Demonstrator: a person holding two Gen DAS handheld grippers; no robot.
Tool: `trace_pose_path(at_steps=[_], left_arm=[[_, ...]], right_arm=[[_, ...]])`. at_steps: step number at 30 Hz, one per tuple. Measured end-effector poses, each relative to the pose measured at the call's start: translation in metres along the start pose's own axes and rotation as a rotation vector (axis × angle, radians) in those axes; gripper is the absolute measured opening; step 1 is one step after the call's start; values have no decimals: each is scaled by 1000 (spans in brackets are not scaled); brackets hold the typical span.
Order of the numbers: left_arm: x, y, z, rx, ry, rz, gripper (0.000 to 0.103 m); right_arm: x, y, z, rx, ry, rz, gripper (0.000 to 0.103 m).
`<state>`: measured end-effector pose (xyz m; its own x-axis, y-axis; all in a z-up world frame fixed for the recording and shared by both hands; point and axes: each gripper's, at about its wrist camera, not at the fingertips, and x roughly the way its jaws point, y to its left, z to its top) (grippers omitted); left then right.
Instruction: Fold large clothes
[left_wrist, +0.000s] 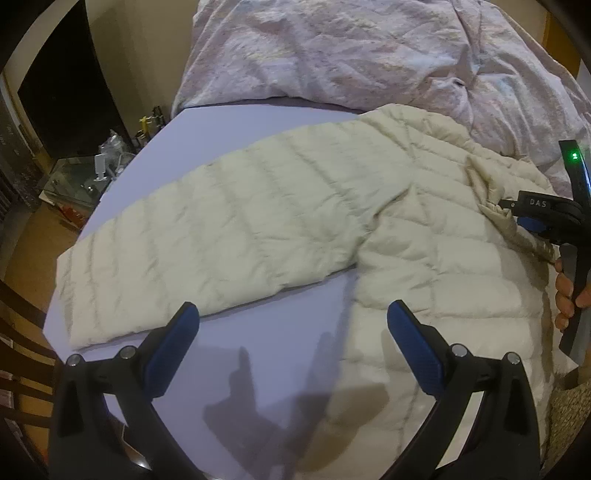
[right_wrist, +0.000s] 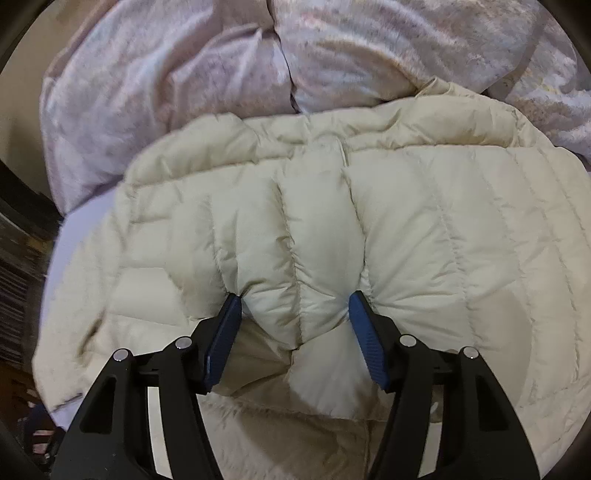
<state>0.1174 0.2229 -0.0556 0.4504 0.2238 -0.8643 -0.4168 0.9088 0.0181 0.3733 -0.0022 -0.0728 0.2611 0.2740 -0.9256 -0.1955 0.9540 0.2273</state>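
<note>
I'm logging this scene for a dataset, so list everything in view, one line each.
puffer jacket: one, cream, quilted, spread on the lavender surface, a sleeve stretched toward the left edge.
lavender surface: one, pale purple, under the jacket.
duvet: one, pinkish patterned, rumpled behind the jacket.
clutter: several small items, mixed colours, on a low glass top at far left; too small to identify.
left claw: one, black with blue pads, open, above bare surface near the sleeve.
right claw: one, black with blue pads, jaws closed around a bunch of jacket fabric.
hand: one, gripping the right claw's handle.
</note>
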Motion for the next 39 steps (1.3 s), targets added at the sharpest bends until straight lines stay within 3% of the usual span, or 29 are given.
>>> trace_pose_path(at_steps=[6,15,19,24,28,30,36,39], left_arm=[[5,17,-3,-13,46,29,101],[20,76,-18,-170,131,70,101],[27,94,-25,-192,169,104,101],[35,115,-27,-269,235,88,101],[39,132,-22,-372,229,26,100],[42,143,-21,-432,224,-4,91],[41,177,-18,-632,147,-81,84],[40,193,-17,-719,122,-93,69]], right_arm=[[8,16,-2,-50,2,-92,72],[7,18,-7,-67,8,-100,73],[8,19,-3,-71,13,-100,74],[10,20,-2,-74,14,-96,74],[9,17,-4,-78,11,-91,74],[9,16,-4,-78,8,-86,74],[9,15,-5,-82,-2,-74,74],[7,15,-7,-85,-7,-74,74]])
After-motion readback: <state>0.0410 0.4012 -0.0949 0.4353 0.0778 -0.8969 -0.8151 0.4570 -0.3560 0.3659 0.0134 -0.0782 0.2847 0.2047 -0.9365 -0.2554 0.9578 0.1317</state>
